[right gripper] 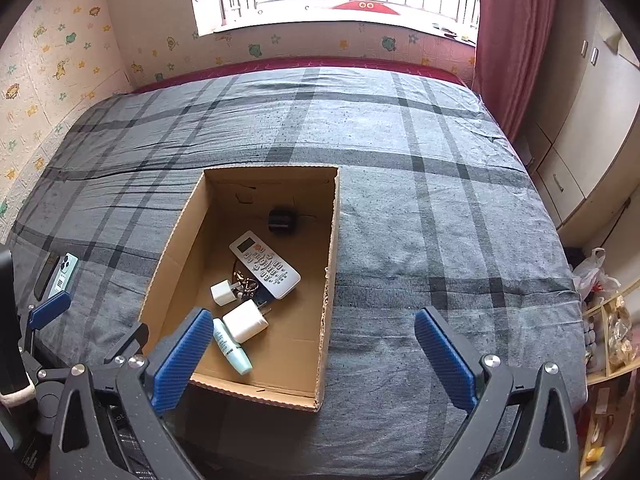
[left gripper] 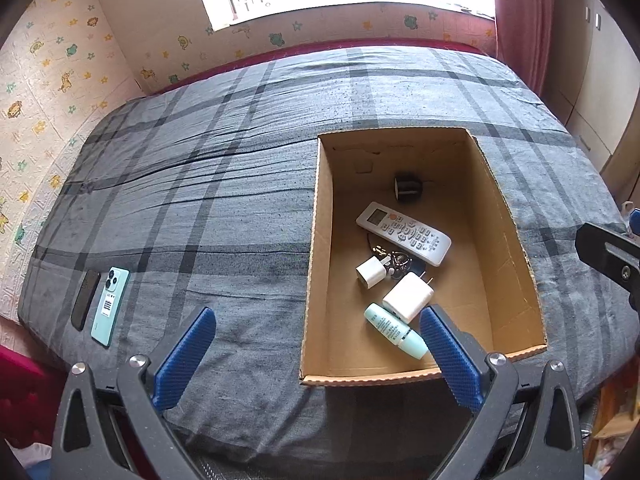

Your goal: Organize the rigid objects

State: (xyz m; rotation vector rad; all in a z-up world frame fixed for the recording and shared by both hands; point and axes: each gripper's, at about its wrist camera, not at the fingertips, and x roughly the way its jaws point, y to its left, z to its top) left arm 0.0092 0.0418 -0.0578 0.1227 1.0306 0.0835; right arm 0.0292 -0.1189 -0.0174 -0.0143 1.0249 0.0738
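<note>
An open cardboard box (left gripper: 320, 264) (right gripper: 332, 264) stands on the plaid bed. Inside lie a white remote (left gripper: 403, 233) (right gripper: 265, 265), a small white charger (left gripper: 371, 272) (right gripper: 222, 293), a larger white charger (left gripper: 408, 296) (right gripper: 245, 321), a mint tube (left gripper: 396, 330) (right gripper: 232, 346), keys (left gripper: 396, 262) and a black round object (left gripper: 407, 188) (right gripper: 281, 220). A mint phone (left gripper: 110, 306) (right gripper: 62, 276) and a black phone (left gripper: 85, 299) (right gripper: 46, 269) lie on the bed at the left. My left gripper (left gripper: 316, 322) is open and empty over the box's near left edge. My right gripper (right gripper: 314, 322) is open and empty over the box's near right corner.
The grey plaid bed (left gripper: 224, 200) (right gripper: 420, 240) meets a patterned wall on the left and a window wall behind. A red curtain (right gripper: 516, 40) and wardrobe (right gripper: 580, 128) stand at the right. A shelf with bags (right gripper: 612, 332) sits by the bed's right edge.
</note>
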